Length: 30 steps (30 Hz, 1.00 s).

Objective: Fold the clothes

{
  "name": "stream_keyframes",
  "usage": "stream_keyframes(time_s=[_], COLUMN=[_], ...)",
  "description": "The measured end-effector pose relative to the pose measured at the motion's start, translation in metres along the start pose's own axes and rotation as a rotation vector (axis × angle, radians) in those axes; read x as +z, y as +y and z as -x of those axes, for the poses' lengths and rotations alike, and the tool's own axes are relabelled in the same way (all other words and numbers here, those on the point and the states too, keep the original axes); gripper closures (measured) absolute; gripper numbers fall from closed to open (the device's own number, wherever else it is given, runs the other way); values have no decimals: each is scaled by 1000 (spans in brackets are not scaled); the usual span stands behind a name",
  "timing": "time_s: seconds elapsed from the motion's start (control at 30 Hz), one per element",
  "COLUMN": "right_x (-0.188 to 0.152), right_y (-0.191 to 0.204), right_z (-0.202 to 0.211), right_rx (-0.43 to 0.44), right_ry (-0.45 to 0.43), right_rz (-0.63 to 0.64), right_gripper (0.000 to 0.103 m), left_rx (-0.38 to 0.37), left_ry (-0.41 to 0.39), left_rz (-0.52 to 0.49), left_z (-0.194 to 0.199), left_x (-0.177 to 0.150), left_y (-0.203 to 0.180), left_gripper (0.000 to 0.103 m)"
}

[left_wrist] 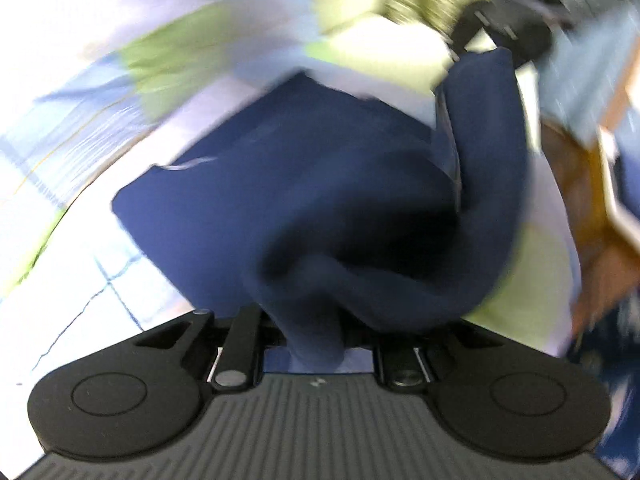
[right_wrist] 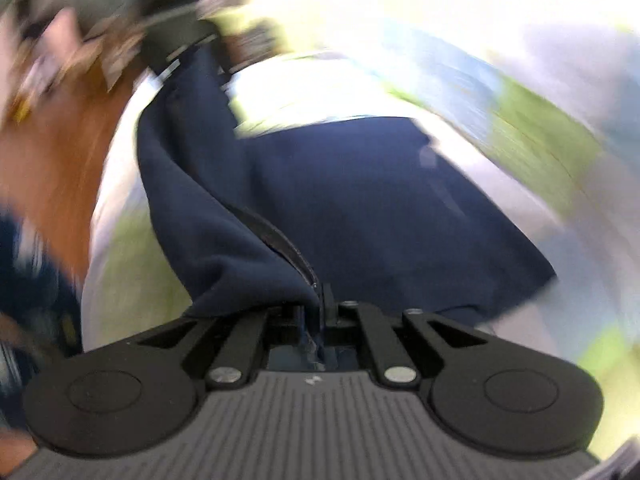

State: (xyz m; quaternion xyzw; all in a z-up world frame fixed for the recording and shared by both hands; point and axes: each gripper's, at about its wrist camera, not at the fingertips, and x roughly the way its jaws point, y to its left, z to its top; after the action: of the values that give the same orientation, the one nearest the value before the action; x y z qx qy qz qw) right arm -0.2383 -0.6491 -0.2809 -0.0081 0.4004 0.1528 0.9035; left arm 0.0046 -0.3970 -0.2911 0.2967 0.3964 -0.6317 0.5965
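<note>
A navy blue garment (left_wrist: 320, 184) hangs stretched between my two grippers over a patterned cloth surface. My left gripper (left_wrist: 316, 332) is shut on a bunched edge of it. My right gripper (right_wrist: 318, 312) is shut on another edge of the same garment (right_wrist: 360, 208), next to a dark seam or zipper strip. In the left wrist view the right gripper (left_wrist: 516, 28) shows at the top right, holding the far end. In the right wrist view the left gripper (right_wrist: 180, 32) shows at the top left. Both views are motion-blurred.
A white, light blue and green checked cloth (left_wrist: 100, 160) covers the surface under the garment; it also shows in the right wrist view (right_wrist: 520, 132). Brown wooden flooring or furniture (right_wrist: 60, 152) lies beyond its edge, with blurred objects (left_wrist: 612, 168) nearby.
</note>
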Motion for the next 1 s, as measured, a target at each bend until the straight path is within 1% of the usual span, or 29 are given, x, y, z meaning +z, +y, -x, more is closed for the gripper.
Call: stream_keyframes(time_s=[0.03, 0.07, 0.13, 0.17, 0.2, 0.27, 0.3, 0.33, 0.37, 0.4, 0.43, 0.47, 0.5, 0.53, 0.57, 0.6, 0.7, 0.73, 0.83, 0.9, 0.93, 1.0], right_x=[7, 10, 7, 4, 0, -13, -15, -21, -29, -31, -38, -38, -38, -37, -36, -34, -20, -16, -5, -2, 0, 0], right_y=[-24, -42, -73, -83, -93, -110, -112, -115, -118, -118, -121, -123, -124, -124, -123, -123, -113, -111, -111, -115, -117, -121], right_z=[-8, -15, -33, -43, -53, -69, -70, -70, -69, -69, -71, -73, -77, -78, -77, -76, -62, -51, -33, -23, -25, -24], right_rx=[-26, -46, -58, -57, -54, 2, 21, 50, 43, 41, 16, 4, -4, -15, -23, -32, -76, -98, -154, -207, -227, -250], right_ry=[16, 24, 74, 87, 99, 96, 77, 28, -25, -36, -73, -90, -112, -117, -126, -136, -207, -251, -333, -382, -393, -404], right_rz=[-97, -161, -290, -348, -405, -555, -583, -636, -697, -713, -779, -806, -831, -828, -812, -794, -746, -745, -743, -738, -737, -737], right_gripper=[99, 99, 99, 98, 94, 83, 69, 60, 59, 59, 59, 59, 73, 100, 100, 101, 101, 101, 101, 101, 101, 101], left_rx=[-30, -60, -122, -153, -181, -232, -257, -273, -286, -281, -275, -261, -239, -216, -184, -172, -150, -142, -116, -113, -111, -99], left_ry=[12, 23, 37, 38, 22, -11, -28, -42, -56, -65, -74, -76, -78, -81, -87, -90, -135, -151, -202, -219, -227, -210], left_rz=[83, 166, 311, 370, 396, 469, 506, 547, 586, 603, 617, 601, 569, 537, 495, 479, 424, 413, 401, 401, 403, 409], left_z=[-11, -22, -44, -54, -57, -60, -62, -62, -62, -63, -63, -62, -62, -62, -58, -57, -45, -42, -37, -40, -43, -59], left_x=[4, 9, 11, 9, 7, -1, -5, -8, -11, -12, -13, -12, -9, -5, 1, 6, 17, 22, 33, 39, 42, 45], left_y=[22, 43, 77, 89, 95, 104, 109, 113, 117, 117, 118, 116, 112, 108, 100, 98, 97, 99, 111, 118, 122, 134], left_gripper=[82, 81, 75, 75, 72, 65, 64, 63, 63, 63, 64, 67, 76, 82, 83, 84, 85, 85, 85, 85, 84, 83])
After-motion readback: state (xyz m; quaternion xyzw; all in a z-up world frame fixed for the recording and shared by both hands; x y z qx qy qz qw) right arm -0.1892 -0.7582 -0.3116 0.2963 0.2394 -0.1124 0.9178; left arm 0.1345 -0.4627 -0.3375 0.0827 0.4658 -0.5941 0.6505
